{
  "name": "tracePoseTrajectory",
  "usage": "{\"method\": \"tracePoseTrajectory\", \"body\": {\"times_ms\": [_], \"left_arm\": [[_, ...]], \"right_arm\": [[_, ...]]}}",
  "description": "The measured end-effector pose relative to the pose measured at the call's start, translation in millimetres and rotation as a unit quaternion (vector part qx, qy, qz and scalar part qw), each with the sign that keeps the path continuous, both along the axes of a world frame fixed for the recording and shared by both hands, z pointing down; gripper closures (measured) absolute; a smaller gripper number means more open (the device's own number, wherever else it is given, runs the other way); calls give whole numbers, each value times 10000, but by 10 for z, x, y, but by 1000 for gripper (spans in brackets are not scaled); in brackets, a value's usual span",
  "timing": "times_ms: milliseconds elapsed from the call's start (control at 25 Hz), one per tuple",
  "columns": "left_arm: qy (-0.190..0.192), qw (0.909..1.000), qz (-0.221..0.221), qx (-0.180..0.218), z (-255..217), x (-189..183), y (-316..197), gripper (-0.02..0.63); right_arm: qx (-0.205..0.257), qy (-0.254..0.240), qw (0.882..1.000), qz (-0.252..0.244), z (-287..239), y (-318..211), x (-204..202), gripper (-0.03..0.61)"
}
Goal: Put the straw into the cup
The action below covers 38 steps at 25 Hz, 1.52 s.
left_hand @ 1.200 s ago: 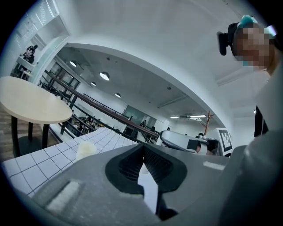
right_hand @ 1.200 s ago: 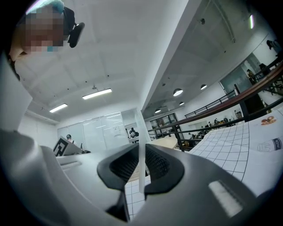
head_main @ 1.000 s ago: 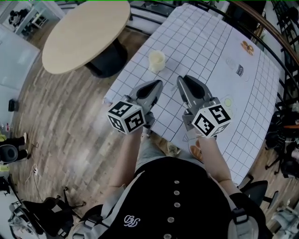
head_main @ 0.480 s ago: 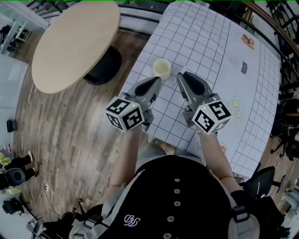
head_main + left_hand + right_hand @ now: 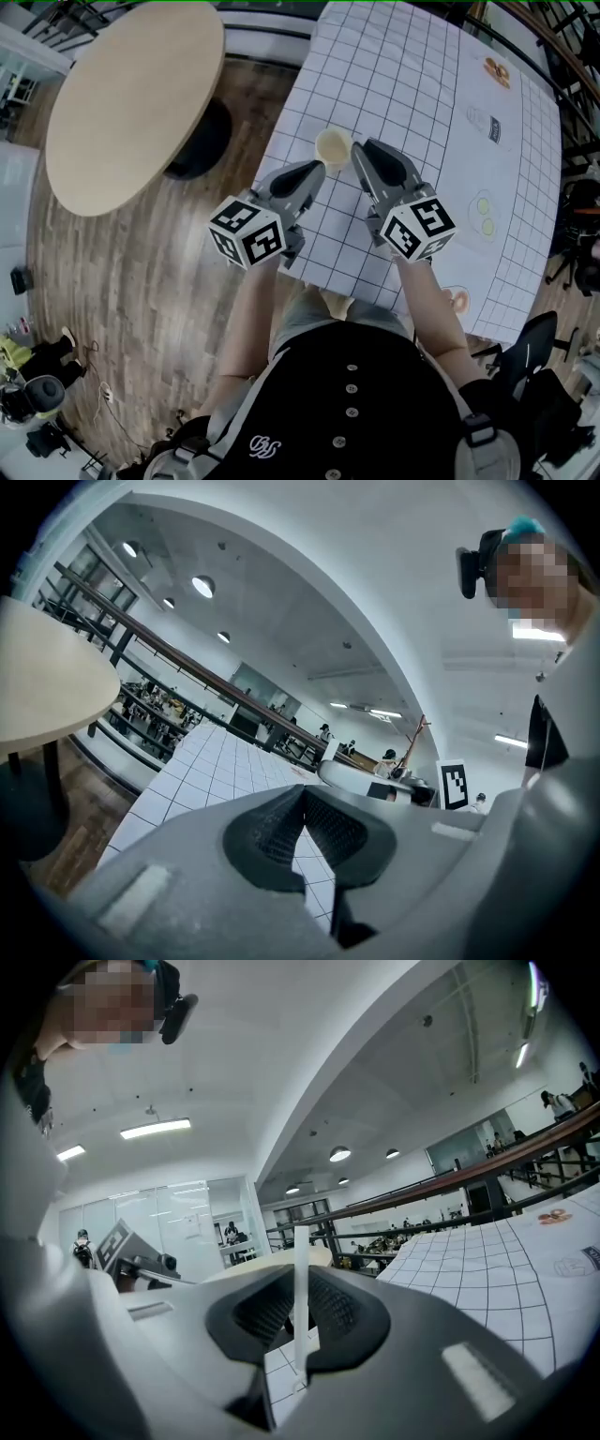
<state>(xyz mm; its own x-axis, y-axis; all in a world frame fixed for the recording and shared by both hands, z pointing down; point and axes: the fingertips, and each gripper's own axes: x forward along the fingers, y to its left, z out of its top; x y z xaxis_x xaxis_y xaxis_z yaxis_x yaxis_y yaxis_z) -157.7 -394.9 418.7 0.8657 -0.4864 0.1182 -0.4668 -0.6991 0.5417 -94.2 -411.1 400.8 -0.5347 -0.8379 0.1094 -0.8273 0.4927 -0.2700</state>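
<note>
Person in a black buttoned top (image 5: 352, 403) stands at the near edge, both forearms reaching forward. Marker cubes nearest: left one (image 5: 247, 232), right one (image 5: 418, 227). Left tongs (image 5: 317, 169): pads closed tip to tip, nothing between them, only the gridded cloth seen through the gap lower down. Right tongs (image 5: 360, 156): closed on a thin white straw (image 5: 300, 1274), pinched at the middle, standing roughly upright between the pads with its ends clear above and below them. Straw is too thin to pick out from the head view. Both tongs point away from the person, side by side, over the near-left corner of the surface (image 5: 422, 84), which carries a white cloth ruled in squares. Cup (image 5: 333, 145), cream, open mouth up, stands on the surface just past the two tips: right tip just beside its right side, left tip near its near-left side. Straw is outside the cup. Left of the surface, a round tan table (image 5: 131, 94) on wood floor (image 5: 122, 309).
</note>
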Motion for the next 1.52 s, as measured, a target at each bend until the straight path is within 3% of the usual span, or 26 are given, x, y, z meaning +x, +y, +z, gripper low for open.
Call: {"method": "tracePoseTrajectory", "body": {"times_ms": [440, 880, 1520], "left_arm": [[-124, 9988, 419, -212, 294, 11, -193, 617], [-406, 9939, 918, -456, 568, 133, -124, 618], [-537, 9930, 807, -680, 769, 228, -250, 617]], "right_arm": [[-239, 271, 9985, 404, 358, -436, -16, 532], [-668, 586, 9941, 630, 762, -464, 19, 532], [-1023, 848, 9892, 617, 1103, -444, -43, 534]]}}
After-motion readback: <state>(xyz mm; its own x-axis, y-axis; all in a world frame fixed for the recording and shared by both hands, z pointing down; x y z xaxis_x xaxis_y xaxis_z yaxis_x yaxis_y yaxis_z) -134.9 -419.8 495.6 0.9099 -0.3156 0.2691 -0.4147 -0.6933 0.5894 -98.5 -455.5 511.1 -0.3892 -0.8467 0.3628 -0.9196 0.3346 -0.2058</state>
